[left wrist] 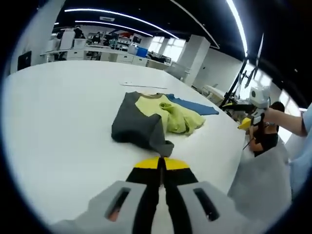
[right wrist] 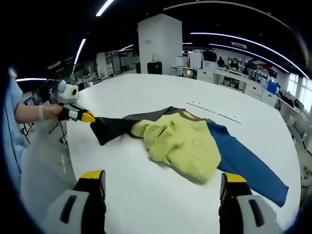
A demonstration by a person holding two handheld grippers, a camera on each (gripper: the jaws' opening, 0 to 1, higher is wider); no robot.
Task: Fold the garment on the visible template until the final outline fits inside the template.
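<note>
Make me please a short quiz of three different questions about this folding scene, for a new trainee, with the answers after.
1. True or false: the left gripper is shut on the dark grey sleeve of the garment.
2. Multiple choice: in the right gripper view, how do the jaws of the right gripper stand? A) wide apart, holding nothing B) shut on the blue sleeve C) shut on the collar
3. Fill in: the body of the garment, bunched on the white table, is ____ in colour.

Key
1. True: its yellow tips meet on the sleeve's end.
2. A
3. Yellow-green
</note>
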